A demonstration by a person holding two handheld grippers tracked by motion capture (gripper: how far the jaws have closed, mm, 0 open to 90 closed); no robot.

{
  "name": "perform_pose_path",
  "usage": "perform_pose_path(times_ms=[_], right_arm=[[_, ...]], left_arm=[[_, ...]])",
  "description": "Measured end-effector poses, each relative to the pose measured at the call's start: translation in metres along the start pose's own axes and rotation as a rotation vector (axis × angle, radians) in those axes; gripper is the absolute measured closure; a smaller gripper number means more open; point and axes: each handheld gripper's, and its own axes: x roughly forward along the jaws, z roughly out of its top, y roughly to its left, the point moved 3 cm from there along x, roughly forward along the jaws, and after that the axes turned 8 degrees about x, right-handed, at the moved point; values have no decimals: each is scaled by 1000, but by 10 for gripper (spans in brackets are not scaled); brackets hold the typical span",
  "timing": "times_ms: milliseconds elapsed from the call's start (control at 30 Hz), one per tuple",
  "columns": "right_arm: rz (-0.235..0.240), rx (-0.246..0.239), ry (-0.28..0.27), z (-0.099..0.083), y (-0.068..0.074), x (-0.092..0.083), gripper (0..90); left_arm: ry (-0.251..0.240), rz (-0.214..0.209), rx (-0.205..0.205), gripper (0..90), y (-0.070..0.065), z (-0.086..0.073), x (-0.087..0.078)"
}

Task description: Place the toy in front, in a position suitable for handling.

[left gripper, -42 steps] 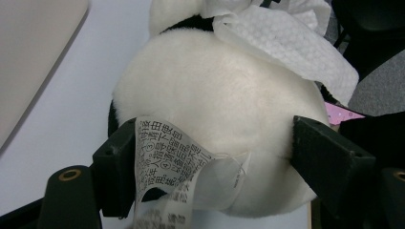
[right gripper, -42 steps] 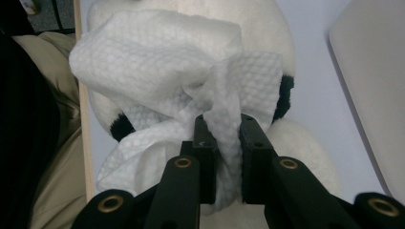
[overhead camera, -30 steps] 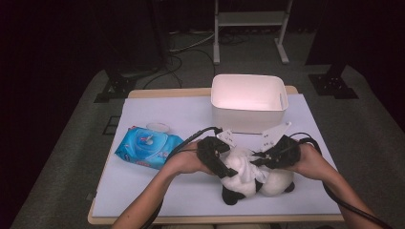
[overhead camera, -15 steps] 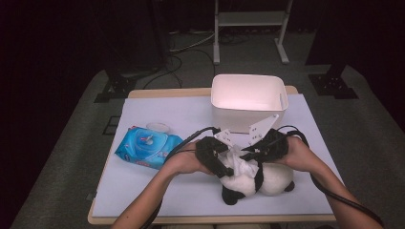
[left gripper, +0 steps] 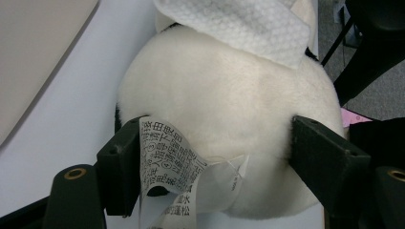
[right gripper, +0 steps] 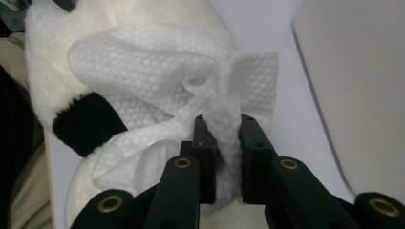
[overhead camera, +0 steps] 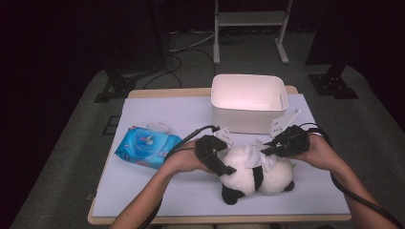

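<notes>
Your left gripper (overhead camera: 220, 160) has its jaws spread wide around the rump of the panda toy (overhead camera: 255, 177), one pad pressed into the plush on each side, so you are clamping the toy in place. In the left gripper view the toy (left gripper: 224, 109) is a rounded mound of cream-white fur, with a crumpled white label (left gripper: 174, 176) printed in black characters hanging beside the jaw at 8 o'clock.

Your right gripper (overhead camera: 268, 149) has its jaws drawn in narrow, pinching a bunched fold of the white wipe (overhead camera: 250, 155). In the right gripper view the wipe (right gripper: 181, 81) shows a dimpled, quilted texture and lies draped and creased over the toy's back, with a black fur patch (right gripper: 86, 123) of the toy peeking out at 9 o'clock.

From the high view, the toy lies on its side on the pale table top (overhead camera: 157, 191), at about 5 o'clock from the table's middle, near the front edge. Its body is white with a black band and black feet. The white bin (overhead camera: 248, 102) stands at 12 o'clock from the toy, near it but apart. The blue pack of wipes (overhead camera: 148, 148) lies at 9 o'clock, beyond your left hand (overhead camera: 188, 162).
</notes>
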Motion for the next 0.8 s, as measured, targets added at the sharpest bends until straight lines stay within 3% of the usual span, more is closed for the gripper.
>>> perform_pose_path(times_ms=[133,400,800], right_arm=[[19,15,-7,-6,2,4,792],[1,4,-21,-11,13,5,798],[-28,-34,-47,-21,37,-4,798]], left_arm=[[15,2,5,245,3,3,0],[17,-3,-18,213,6,2,2],[42,-22,65,218,-14,23,3]])
